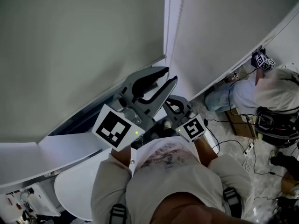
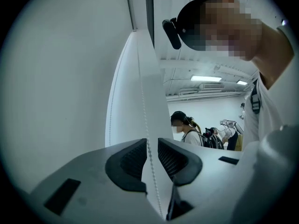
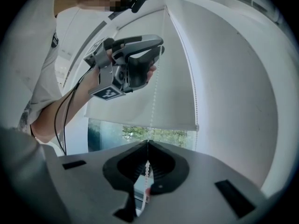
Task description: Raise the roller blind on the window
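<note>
White fabric roller blind point(image 3: 173, 92) is seen hanging partway down the window glass point(image 3: 140, 135). One blind and one white bead chain point(image 3: 153, 101), in two strands, are counted. Two grey grippers are seen, each bearing a black-and-white square marker cube point(image 1: 112, 127). The right gripper point(image 3: 147, 144) has its fingers point(image 3: 163, 164) clamped on the chain. The left gripper point(image 2: 152, 141) has its fingers point(image 2: 128, 160) slightly apart, with the chain passing between them.

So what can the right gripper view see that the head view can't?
Only the right gripper view shows the blind's bottom edge, the trees outside the window, and the right gripper with its jaws pinched shut on the bead chain. Only the head view shows a person sitting on the floor among cables. Both show the left gripper, jaws apart, up beside the chain.
</note>
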